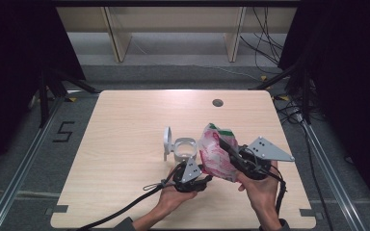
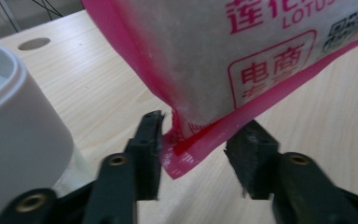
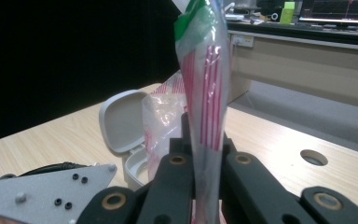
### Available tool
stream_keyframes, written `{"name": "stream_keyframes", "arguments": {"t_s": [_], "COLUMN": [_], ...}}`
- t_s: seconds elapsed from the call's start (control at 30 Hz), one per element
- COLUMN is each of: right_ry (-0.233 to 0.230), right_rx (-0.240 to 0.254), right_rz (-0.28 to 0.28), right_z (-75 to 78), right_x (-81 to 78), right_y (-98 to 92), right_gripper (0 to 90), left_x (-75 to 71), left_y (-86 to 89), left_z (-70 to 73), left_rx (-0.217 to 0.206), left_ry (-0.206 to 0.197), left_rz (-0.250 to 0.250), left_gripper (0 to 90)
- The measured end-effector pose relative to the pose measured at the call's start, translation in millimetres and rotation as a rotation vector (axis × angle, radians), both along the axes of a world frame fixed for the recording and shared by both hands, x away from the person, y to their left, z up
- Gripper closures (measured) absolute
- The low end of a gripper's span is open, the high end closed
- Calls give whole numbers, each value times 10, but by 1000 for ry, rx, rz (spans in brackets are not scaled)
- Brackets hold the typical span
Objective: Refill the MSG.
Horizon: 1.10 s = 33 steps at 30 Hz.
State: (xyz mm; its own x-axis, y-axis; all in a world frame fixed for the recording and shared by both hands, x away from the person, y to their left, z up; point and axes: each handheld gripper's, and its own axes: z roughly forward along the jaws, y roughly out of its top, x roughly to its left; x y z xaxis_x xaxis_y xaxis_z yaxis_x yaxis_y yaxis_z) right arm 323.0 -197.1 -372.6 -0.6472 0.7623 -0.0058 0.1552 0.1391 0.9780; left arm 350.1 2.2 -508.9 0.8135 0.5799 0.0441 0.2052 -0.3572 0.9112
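Observation:
A pink and white plastic bag (image 1: 214, 154) with a green top edge hangs over the table, and my right gripper (image 1: 225, 145) is shut on it. In the right gripper view the black jaws pinch the bag (image 3: 207, 70) flat at my right gripper (image 3: 204, 135). My left gripper (image 1: 203, 172) sits just below and left of the bag. In the left gripper view the bag's lower pink corner (image 2: 186, 156) lies between the jaws of my left gripper (image 2: 198, 149); one pad (image 2: 150, 149) touches the corner, while the other pad (image 2: 250, 158) stands apart from it.
A white round container (image 1: 184, 148) with its hinged lid (image 1: 167, 140) raised stands on the wooden table (image 1: 125, 144), left of the bag and close to my left gripper. A cable hole (image 1: 217, 102) marks the table's far side. Cables trail toward the front edge.

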Motion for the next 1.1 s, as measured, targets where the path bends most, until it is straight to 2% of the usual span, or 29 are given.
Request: {"name": "stream_keyframes", "arguments": {"t_s": [0.03, 0.07, 0.1, 0.2, 0.23, 0.3, 0.33, 0.37, 0.43, 0.47, 0.5, 0.53, 0.57, 0.63, 0.7, 0.77, 0.83, 0.87, 0.93, 0.97, 1.0, 1.03, 1.07, 1.1], "right_ry": [6, -7, -3, -15, -7, 2, 9, 3, 8, 55, 54, 68, 71, 78, 88, 99, 82, 89, 86, 101, 87, 104, 80, 91], "right_rx": [-2, -12, -7, -16, 7, 2, 17, 14, 30, 44, 51, 64, 55, 69, 57, 62, 50, 50, 48, 60, 54, 65, 49, 61], "right_rz": [7, 5, 10, 3, 7, -3, -19, -12, -23, -16, -14, -25, -29, -32, -48, -40, -33, -34, -32, -35, -40, -49, -56, -50], "right_z": [0, -4, -5, 2, -5, -1, -8, -14, -20, -12, -12, -9, -5, -13, -4, 0, 3, 7, 11, 11, 18, 31, 40, 47], "right_x": [3, 13, 18, 52, 65, 98, 115, 137, 165, 167, 189, 203, 235, 287, 306, 338, 391, 400, 440, 445, 457, 450, 471, 469], "right_y": [1, 2, 3, -12, 3, -13, -11, -16, -15, -12, -9, 9, 12, 63, 110, 149, 179, 181, 180, 185, 182, 191, 182, 189], "right_gripper": [900, 900, 900, 900, 900, 900, 900, 900, 900, 900, 900, 900, 900, 900, 900, 900, 900, 900, 900, 900, 900, 900, 900, 900], "left_x": [-9, -13, -4, -21, -27, -56, -65, -71, -60, -62, -69, -72, -58, -39, -6, 13, 24, 21, 19, 14, 1, -9, -9, -18], "left_y": [-6, -8, 0, -27, -40, -69, -81, -98, -98, -103, -111, -120, -126, -122, -117, -120, -135, -141, -156, -166, -183, -201, -205, -213], "left_z": [0, 2, 11, 15, 13, 9, 10, 13, 17, 15, 10, 8, 7, 6, -7, -12, -20, -21, -28, -30, -27, -25, -21, -12], "left_rx": [-2, 0, 19, 14, 17, 29, 26, 20, 27, 15, 8, 22, 23, 22, 8, 3, -9, -8, -34, -40, -41, -61, -65, -63], "left_ry": [6, 5, -24, -2, 14, 0, 22, 29, 28, 32, 34, 16, 24, 34, 43, 48, 52, 48, 62, 59, 48, 50, 49, 40], "left_rz": [8, 15, 26, 29, 26, 33, 25, 31, 35, 45, 57, 68, 63, 74, 83, 93, 90, 101, 122, 129, 137, 139, 135, 152], "left_gripper": [649, 682, 712, 753, 760, 770, 774, 776, 779, 779, 780, 783, 786, 788, 791, 792, 794, 795, 795, 795, 796, 796, 797, 797]}}
